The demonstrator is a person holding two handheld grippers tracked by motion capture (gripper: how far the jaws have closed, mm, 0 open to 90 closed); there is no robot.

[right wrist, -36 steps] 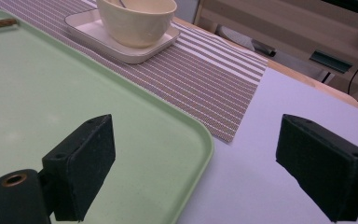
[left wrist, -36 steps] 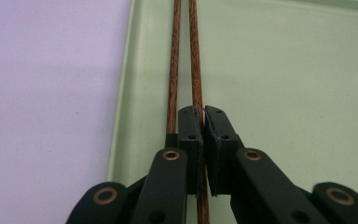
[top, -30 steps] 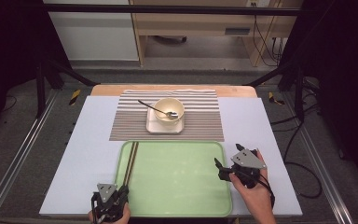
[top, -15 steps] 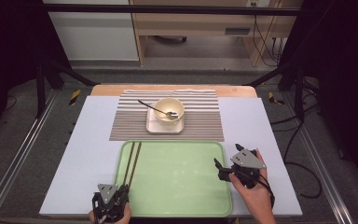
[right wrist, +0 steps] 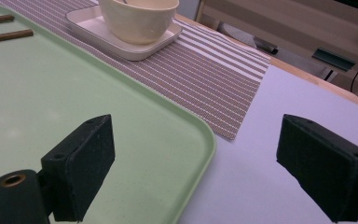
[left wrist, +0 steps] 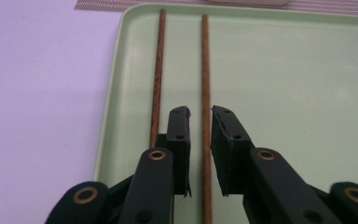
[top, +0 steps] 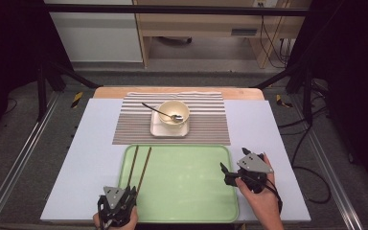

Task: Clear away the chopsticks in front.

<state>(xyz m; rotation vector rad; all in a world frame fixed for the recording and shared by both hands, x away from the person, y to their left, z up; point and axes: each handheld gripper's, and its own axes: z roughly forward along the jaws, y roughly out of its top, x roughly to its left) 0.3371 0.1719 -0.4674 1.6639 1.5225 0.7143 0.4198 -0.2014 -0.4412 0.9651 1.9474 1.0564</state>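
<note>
Two brown chopsticks lie lengthwise on the left part of a green tray [top: 191, 191], the left chopstick [top: 133, 165] beside the right chopstick [top: 144, 165]. My left gripper [top: 127, 190] sits at the tray's near left corner. In the left gripper view its jaws have just been opening and stand slightly apart around the right chopstick [left wrist: 205, 70], with thin gaps showing, so the left gripper [left wrist: 200, 114] is open. The left chopstick [left wrist: 157, 70] lies just outside the jaws. My right gripper [top: 232, 160] hovers wide open over the tray's right edge [right wrist: 205, 135], with nothing between its pads.
Beyond the tray a cream bowl [top: 173, 112] holding a spoon [top: 160, 111] stands on a square plate [top: 170, 128] on a striped placemat [top: 206, 129]. The white table top [top: 86, 158] borders the tray on both sides. A dark floor and a wooden bench lie behind.
The two chopsticks lie a little farther apart than a second ago, the right one's far end swung right. The left gripper has barely shifted; the right hand has kept still.
</note>
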